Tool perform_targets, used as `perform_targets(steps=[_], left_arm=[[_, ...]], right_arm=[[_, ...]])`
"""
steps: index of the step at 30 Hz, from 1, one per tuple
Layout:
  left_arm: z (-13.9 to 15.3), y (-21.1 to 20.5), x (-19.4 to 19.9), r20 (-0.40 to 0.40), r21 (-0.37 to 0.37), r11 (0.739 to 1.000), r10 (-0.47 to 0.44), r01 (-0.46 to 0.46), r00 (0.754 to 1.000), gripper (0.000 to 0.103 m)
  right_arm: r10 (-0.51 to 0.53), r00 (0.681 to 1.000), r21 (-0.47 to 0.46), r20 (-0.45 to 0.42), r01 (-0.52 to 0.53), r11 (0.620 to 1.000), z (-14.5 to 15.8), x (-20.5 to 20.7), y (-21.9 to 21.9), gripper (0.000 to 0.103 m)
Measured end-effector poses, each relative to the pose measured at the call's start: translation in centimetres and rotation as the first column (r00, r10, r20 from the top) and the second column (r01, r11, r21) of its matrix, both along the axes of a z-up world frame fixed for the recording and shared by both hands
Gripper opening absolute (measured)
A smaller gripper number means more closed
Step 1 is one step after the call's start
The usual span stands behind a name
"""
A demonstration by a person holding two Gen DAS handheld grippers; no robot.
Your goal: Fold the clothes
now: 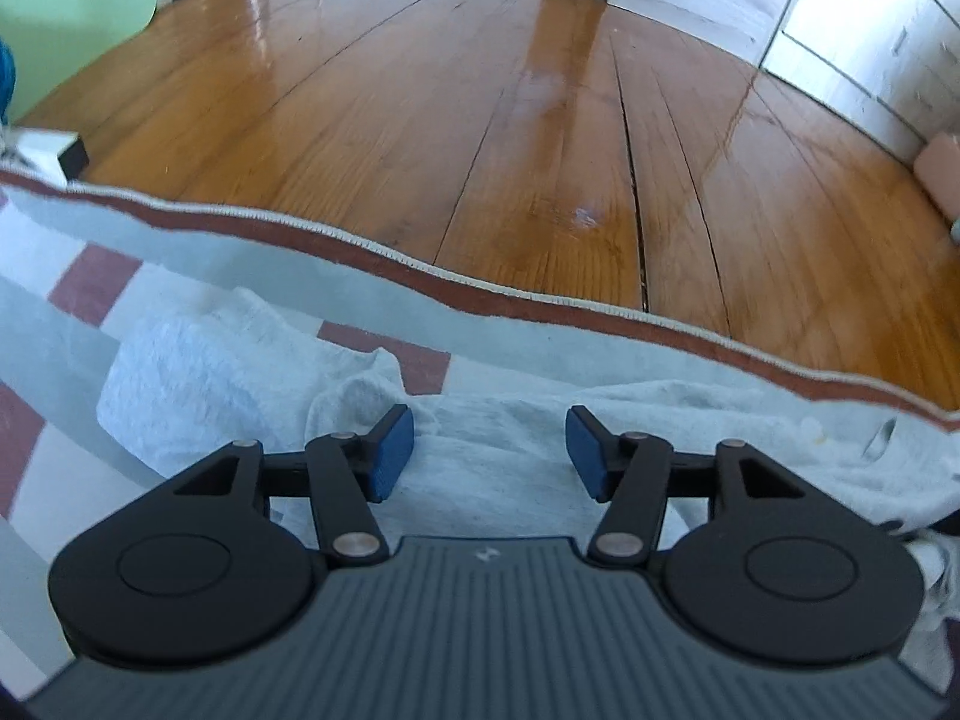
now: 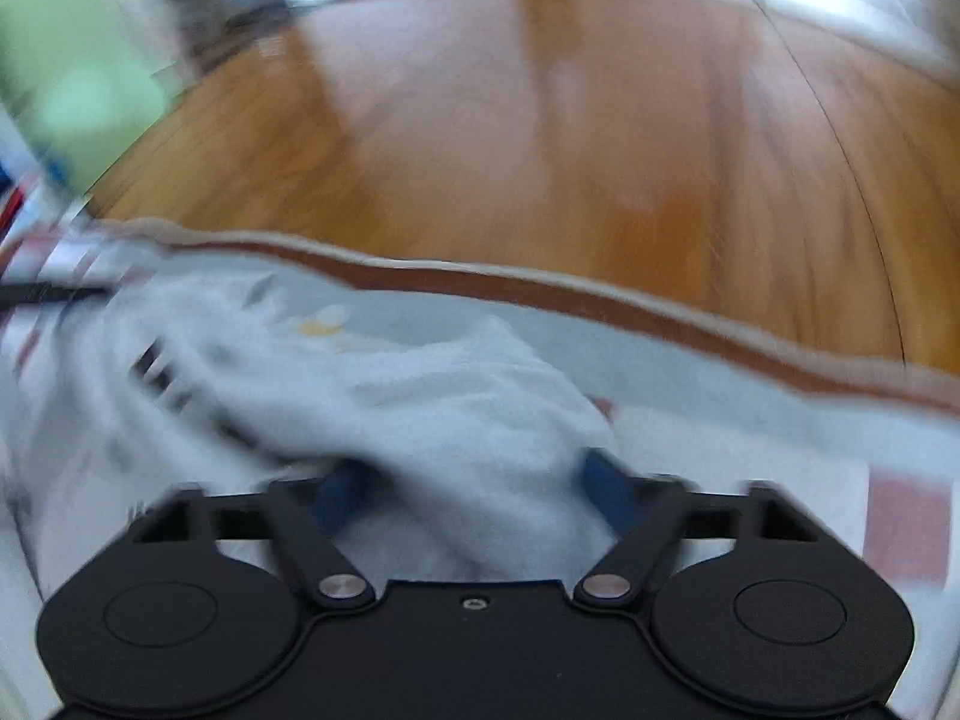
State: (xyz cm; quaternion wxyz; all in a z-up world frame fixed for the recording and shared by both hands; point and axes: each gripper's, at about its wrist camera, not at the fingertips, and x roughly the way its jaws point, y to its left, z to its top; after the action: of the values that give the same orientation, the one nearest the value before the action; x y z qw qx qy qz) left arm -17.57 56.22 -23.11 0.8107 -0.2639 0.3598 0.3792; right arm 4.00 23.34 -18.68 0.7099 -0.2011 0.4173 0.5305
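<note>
Both the left gripper (image 1: 490, 453) and right gripper (image 2: 477, 483) hover with jaws released over the crumpled light-grey fleece garment (image 1: 240, 372) on a checked rug (image 1: 90, 282).

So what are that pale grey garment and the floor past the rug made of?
The grey garment looks like soft cotton jersey or fleece: matte, heathered, slightly fuzzy, lying in limp creases. The floor looks like varnished wood boards: orange-brown grain, dark seams between the boards and glossy window reflections. It could be laminate; the pictures cannot settle that.
</note>
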Motion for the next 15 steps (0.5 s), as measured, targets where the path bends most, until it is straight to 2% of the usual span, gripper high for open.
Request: perform_targets(steps=[3,5,7,9,11,12,14,15], left_arm=[[0.4,-0.3,0.1,0.012,0.001,1.0,-0.01,0.01,1.0,0.056],[0.6,-0.4,0.0,0.019,-0.003,1.0,-0.012,0.013,1.0,0.056],[0.8,-0.5,0.1,0.024,-0.009,1.0,-0.012,0.012,1.0,0.057],[0.8,-0.4,0.0,0.031,-0.019,1.0,-0.007,0.007,0.999,0.057],[0.9,-0.4,0.0,0.041,-0.024,1.0,-0.005,0.006,0.999,0.057],[0.9,-0.4,0.0,0.045,-0.025,1.0,-0.005,0.006,0.999,0.057],[0.9,-0.5,0.0,0.044,-0.025,1.0,-0.007,0.008,0.999,0.058],[0.9,-0.5,0.1,0.04,-0.024,1.0,-0.008,0.008,0.999,0.058]], right_arm=[[0.1,0.988,-0.056,0.115,-0.094,0.994,0.8,-2.1,-0.4,0.055],[0.095,0.988,-0.071,0.122,-0.087,0.994,1.6,-2.4,-0.8,0.056],[0.087,0.994,-0.033,0.067,-0.085,0.996,3.1,-2.0,-1.6,0.057],[0.062,0.998,0.044,-0.003,-0.061,0.997,4.5,-1.2,-2.3,0.064],[0.024,0.994,0.115,-0.106,-0.012,0.993,5.3,0.1,-2.5,0.066],[0.001,0.985,0.144,-0.172,0.025,0.989,5.3,0.8,-2.3,0.066],[-0.067,0.945,0.154,-0.321,0.123,0.98,4.4,2.6,-1.4,0.066],[-0.089,0.935,0.128,-0.343,0.141,0.982,3.8,2.8,-0.9,0.066]])
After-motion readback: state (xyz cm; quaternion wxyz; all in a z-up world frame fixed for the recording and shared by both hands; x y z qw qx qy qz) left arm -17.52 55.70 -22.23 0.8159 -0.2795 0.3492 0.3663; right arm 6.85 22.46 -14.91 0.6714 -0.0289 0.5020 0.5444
